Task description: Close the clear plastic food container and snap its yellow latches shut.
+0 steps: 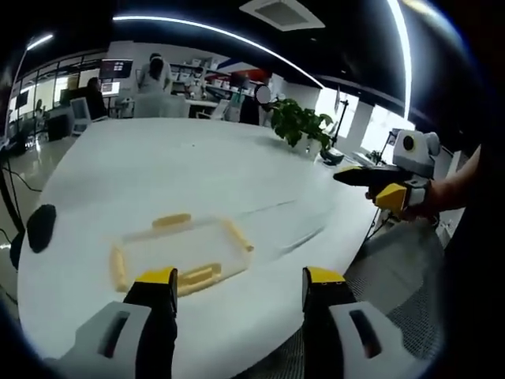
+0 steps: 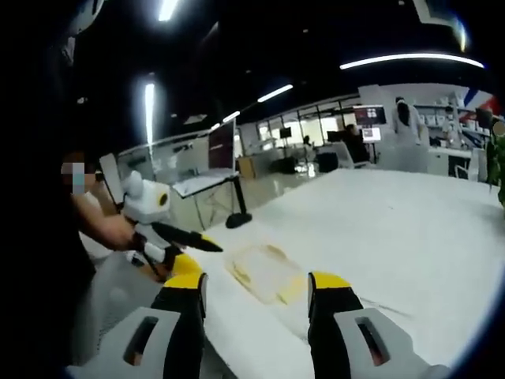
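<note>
Rising from the bottom of the left gripper view, the left gripper (image 1: 241, 286) with yellow-tipped black jaws, standing wide apart and gripping nothing. Lying just beyond the left jaw at about eleven o'clock, on the broad white oval table (image 1: 197, 170), the clear plastic food container with yellow latches (image 1: 180, 251) (lid looking flat on top; whether the latches are snapped, impossible to tell). Reaching in at three o'clock, the right gripper (image 1: 359, 178), a black and yellow tool held by a hand (image 1: 430, 197) off the table's edge, its dark jaws looking close together though blurred, so cannot tell how far apart. Standing past the table's far edge at one o'clock, a leafy green potted plant (image 1: 300, 122). Sitting near the table's edge at nine o'clock, a dark round object (image 1: 41, 227).

Rising in the right gripper view, the right gripper (image 2: 256, 294), jaws spread wide and holding nothing. Resting between and just beyond the jaw tips at twelve o'clock, the container (image 2: 264, 272), pale and blurred. Entering at nine o'clock, the left gripper (image 2: 197, 241) in a person's hand (image 2: 118, 231).
</note>
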A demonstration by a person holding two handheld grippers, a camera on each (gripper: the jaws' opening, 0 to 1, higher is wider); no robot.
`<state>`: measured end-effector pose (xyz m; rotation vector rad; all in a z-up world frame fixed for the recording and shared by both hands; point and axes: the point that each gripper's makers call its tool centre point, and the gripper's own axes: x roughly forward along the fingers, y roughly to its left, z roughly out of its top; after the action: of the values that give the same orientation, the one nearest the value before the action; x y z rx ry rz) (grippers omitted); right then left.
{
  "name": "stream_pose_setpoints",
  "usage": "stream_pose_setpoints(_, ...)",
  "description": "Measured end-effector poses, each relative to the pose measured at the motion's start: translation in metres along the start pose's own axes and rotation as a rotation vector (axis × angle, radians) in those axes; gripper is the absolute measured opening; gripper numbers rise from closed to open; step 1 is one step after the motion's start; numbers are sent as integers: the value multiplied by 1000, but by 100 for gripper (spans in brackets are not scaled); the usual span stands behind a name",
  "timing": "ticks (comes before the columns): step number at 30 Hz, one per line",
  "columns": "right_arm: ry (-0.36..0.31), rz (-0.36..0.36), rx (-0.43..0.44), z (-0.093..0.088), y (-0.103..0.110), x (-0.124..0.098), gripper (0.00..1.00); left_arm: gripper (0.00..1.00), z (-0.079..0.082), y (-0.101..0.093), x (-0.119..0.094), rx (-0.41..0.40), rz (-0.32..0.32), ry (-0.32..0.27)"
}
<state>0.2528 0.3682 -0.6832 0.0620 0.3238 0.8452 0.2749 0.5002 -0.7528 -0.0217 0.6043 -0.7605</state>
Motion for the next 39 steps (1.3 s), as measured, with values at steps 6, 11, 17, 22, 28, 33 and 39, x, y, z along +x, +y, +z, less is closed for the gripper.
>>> stream_pose_setpoints(6, -3, -2, 4, 4, 0, 14, 51, 63, 2, 10, -1, 9, -10, 8)
stream_pose_setpoints(11, -1, -4, 4, 6, 1, 23, 51, 63, 4, 18, -3, 13, -13, 5)
stream_pose_setpoints(17, 10, -17, -6, 6, 2, 31, 50, 62, 4, 28, -2, 20, -25, 12)
stream_pose_setpoints(22, 24, -21, -16, 4, 1, 38, 50, 62, 3, 32, -3, 28, -50, 28)
stream_pose_setpoints(28, 39, -26, -18, 2, 2, 47, 50, 61, 4, 39, -5, 40, -62, 33)
stream_pose_setpoints(33, 67, -20, -36, -4, 3, 53, 50, 62, -3, 48, -4, 58, -74, 66)
stream_pose_setpoints(39, 125, -20, -81, -14, -1, 61, 50, 62, -6, 56, -4, 52, -86, 111)
